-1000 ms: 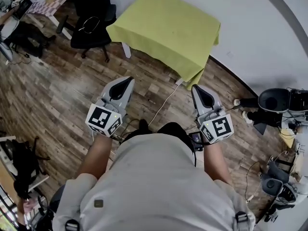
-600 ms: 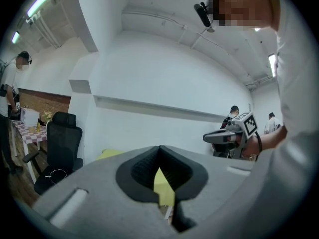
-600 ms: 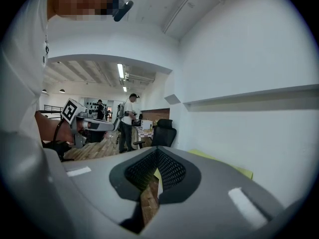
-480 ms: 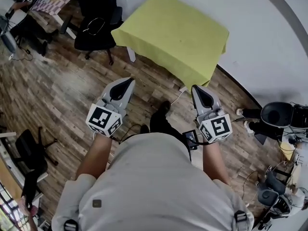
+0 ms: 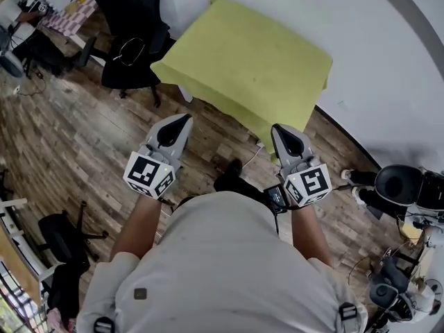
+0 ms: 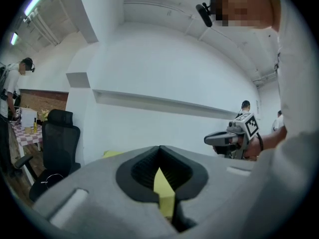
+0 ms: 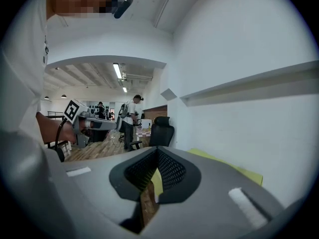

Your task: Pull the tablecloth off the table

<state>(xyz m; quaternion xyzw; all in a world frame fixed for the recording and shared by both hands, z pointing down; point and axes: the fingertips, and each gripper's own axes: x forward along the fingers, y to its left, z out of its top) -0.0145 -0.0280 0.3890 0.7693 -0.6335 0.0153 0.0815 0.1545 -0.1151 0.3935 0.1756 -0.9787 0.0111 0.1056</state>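
A yellow-green tablecloth (image 5: pixel 253 61) covers a small table against the white wall, its edges hanging down on the near side. My left gripper (image 5: pixel 175 125) is held short of the cloth's near left edge, jaws shut and empty. My right gripper (image 5: pixel 286 136) hangs just before the cloth's near hanging edge, also shut with nothing in it. In the left gripper view the cloth (image 6: pixel 163 190) shows as a sliver past the closed jaws. The right gripper view shows the cloth (image 7: pixel 227 167) ahead to the right.
A black office chair (image 5: pixel 132 44) stands left of the table. A white cable (image 5: pixel 258 147) runs over the wooden floor under the table's near edge. Dark equipment (image 5: pixel 409 186) sits at the right by the wall. A checkered table (image 5: pixel 66 9) with a person is at the far left.
The person has stepped closer to the table. Both grippers now sit nearer the cloth's near edge, still shut.
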